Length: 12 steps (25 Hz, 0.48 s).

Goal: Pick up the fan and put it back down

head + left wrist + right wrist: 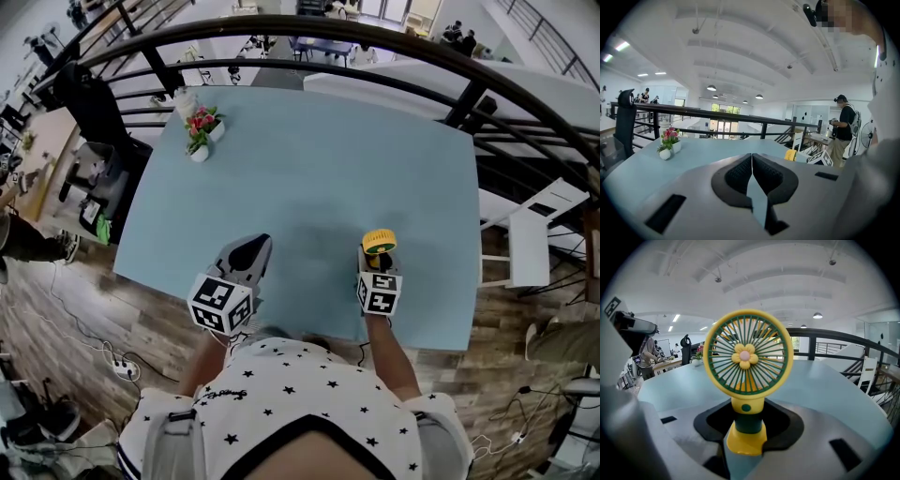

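Observation:
The fan (pixel 747 357) is small and yellow, with a green grille and a flower at its hub. It stands upright between the jaws of my right gripper (pixel 747 420), whose black pads are shut on its green and yellow stem. In the head view the fan (pixel 379 241) is over the near right part of the light blue table (pixel 328 169), just ahead of my right gripper (pixel 378 258). I cannot tell whether its base touches the table. My left gripper (pixel 248 251) rests at the near left of the table. Its jaws (pixel 752 161) are shut with nothing between them.
Small white pots of pink flowers (pixel 200 131) stand at the table's far left corner. A black railing (pixel 281 28) curves behind the table. A white chair (pixel 534 234) stands off the right edge. A person (pixel 843 126) stands beyond the table's right side.

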Each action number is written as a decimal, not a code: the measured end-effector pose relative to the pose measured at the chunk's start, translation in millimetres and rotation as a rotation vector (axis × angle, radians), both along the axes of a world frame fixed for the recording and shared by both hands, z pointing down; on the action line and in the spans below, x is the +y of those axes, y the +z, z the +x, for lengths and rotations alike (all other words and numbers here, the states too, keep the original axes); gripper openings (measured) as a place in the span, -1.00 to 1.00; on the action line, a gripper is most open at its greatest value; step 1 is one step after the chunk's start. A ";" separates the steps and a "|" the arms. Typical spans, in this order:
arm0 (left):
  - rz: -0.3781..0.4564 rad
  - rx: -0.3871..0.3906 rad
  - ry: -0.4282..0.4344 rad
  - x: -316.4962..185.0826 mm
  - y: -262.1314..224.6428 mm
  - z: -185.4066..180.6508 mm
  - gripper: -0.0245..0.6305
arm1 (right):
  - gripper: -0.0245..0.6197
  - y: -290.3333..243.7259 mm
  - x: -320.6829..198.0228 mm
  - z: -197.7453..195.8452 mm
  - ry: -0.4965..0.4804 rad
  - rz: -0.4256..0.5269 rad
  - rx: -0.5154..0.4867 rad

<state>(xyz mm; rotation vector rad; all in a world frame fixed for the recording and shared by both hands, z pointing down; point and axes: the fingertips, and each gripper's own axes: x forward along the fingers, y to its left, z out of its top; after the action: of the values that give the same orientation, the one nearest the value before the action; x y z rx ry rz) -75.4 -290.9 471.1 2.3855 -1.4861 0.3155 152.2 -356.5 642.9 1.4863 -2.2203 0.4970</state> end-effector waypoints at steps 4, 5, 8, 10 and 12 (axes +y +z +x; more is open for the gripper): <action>-0.002 0.000 -0.005 -0.3 1.6 -1.9 -0.84 | -0.39 4.5 -0.1 -0.5 0.002 -0.009 0.004; -0.001 0.001 -0.006 -0.3 2.0 -2.3 -0.84 | -0.39 5.5 0.0 -0.9 0.002 -0.011 0.004; 0.000 -0.001 -0.009 -0.8 1.7 -5.7 -0.84 | -0.39 7.4 0.2 -4.3 0.003 -0.015 0.004; 0.000 -0.001 -0.010 -1.1 0.5 -7.5 -0.84 | -0.39 8.3 0.7 -6.1 0.004 -0.020 0.004; -0.001 -0.001 -0.012 -1.2 -0.1 -7.7 -0.84 | -0.39 9.2 1.6 -5.9 0.004 -0.025 0.006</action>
<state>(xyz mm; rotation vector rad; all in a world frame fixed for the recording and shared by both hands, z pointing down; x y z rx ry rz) -83.1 -292.0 471.0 2.3749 -1.4996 0.3147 146.3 -354.9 652.1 1.4780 -2.1993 0.5186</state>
